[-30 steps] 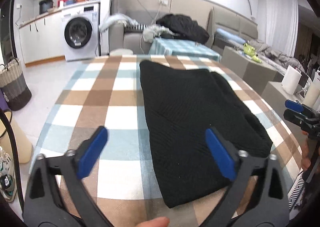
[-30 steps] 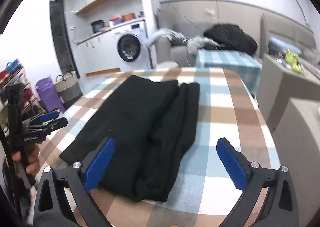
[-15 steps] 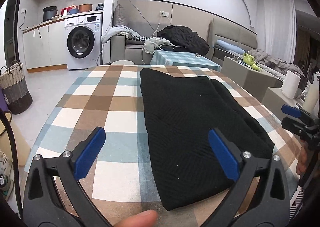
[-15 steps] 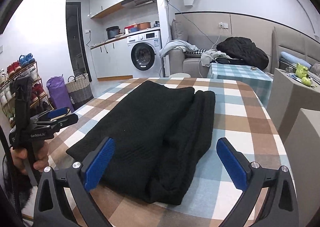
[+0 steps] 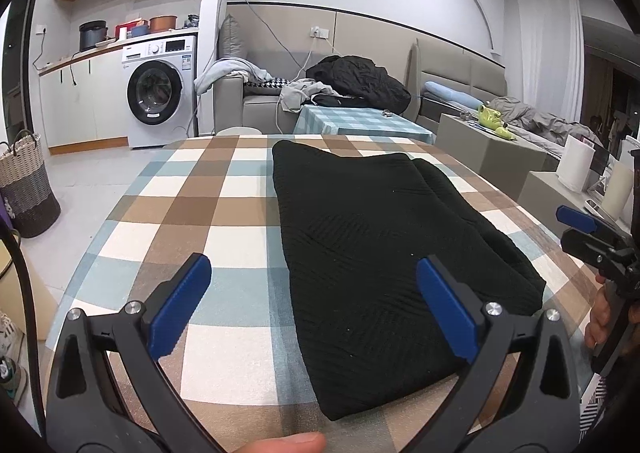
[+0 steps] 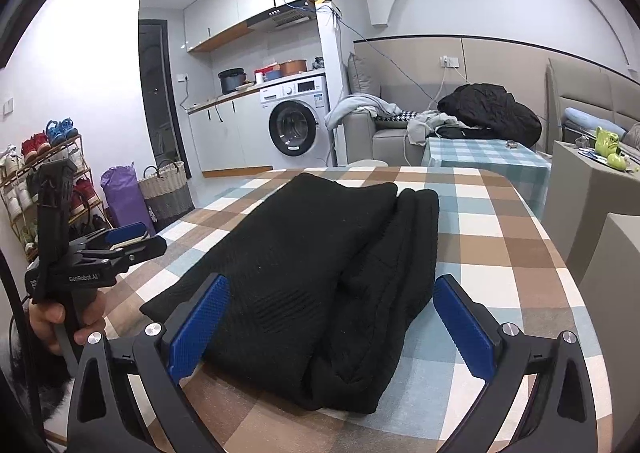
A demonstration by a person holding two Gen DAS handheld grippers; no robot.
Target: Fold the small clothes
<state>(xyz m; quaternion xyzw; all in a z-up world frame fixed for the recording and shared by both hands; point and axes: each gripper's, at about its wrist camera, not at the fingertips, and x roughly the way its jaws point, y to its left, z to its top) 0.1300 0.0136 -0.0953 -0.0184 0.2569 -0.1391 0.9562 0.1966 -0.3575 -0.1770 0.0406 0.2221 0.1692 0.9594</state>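
A black knit garment [image 5: 384, 245] lies flat on the checked surface [image 5: 208, 213], folded into a long strip. In the left wrist view it runs from 12 o'clock down to 5 o'clock. An extra fold is bunched along its right side [image 6: 400, 253].

The left gripper [image 5: 314, 309] hovers above the near end, jaws wide, holding nothing. Its right pad [image 5: 446, 309] is over the cloth and its left pad [image 5: 180, 309] is over bare surface. The right gripper [image 6: 332, 327] also has wide jaws, empty, with the near end of the cloth between them.

What could go wrong: the knit looks thick and soft. If a jaw pinches only the top layer, the layers under it may slide and the fold may open. The bunched side could slip out too. If 1 gripper lifts higher than the other, the next fold may turn out crooked.
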